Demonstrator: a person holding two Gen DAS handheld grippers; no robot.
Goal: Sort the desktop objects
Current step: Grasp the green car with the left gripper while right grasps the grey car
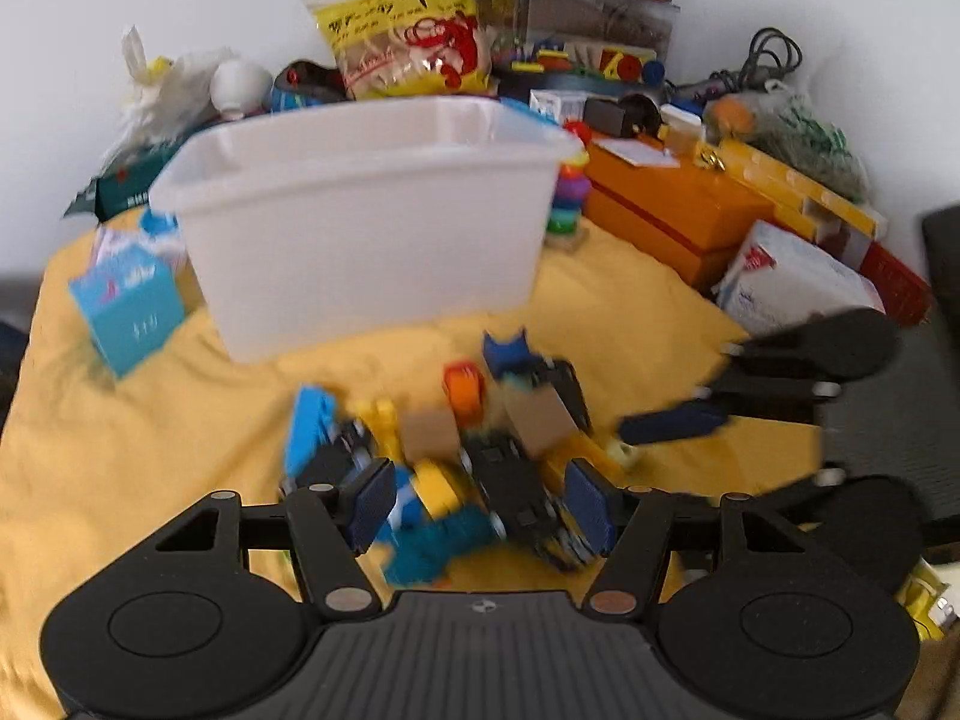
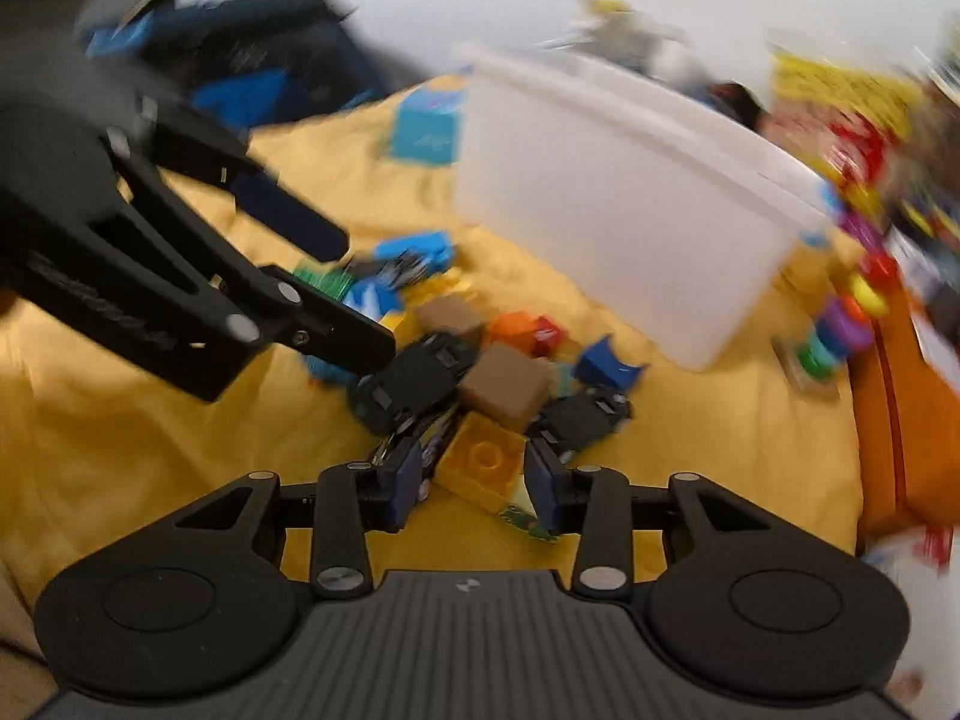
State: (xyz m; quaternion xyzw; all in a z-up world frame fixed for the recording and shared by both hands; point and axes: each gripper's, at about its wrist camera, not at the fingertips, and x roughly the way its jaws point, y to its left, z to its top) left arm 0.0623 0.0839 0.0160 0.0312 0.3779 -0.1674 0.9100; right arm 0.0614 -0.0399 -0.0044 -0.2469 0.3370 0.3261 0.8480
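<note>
A pile of small toys lies on the yellow cloth (image 1: pixel 150 450) in front of a white plastic bin (image 1: pixel 360 240). My left gripper (image 1: pixel 480 504) is open low over the pile, with a black toy car (image 1: pixel 510 480) and blue and yellow pieces between its fingers. In the right wrist view my right gripper (image 2: pixel 474 477) is shut on a yellow brick (image 2: pixel 480 462) at the near edge of the pile. Brown cubes (image 2: pixel 504 384), an orange block (image 2: pixel 516 327) and black cars (image 2: pixel 414 378) lie just beyond it. The left gripper (image 2: pixel 360 297) reaches in from the left, jaws spread.
A light blue box (image 1: pixel 129 312) stands left of the bin. Orange boxes (image 1: pixel 678 204), a ring-stacking toy (image 1: pixel 567 204) and a tissue pack (image 1: pixel 792 282) crowd the right. Behind the bin are a snack bag (image 1: pixel 408 36) and stacked clutter against the white wall.
</note>
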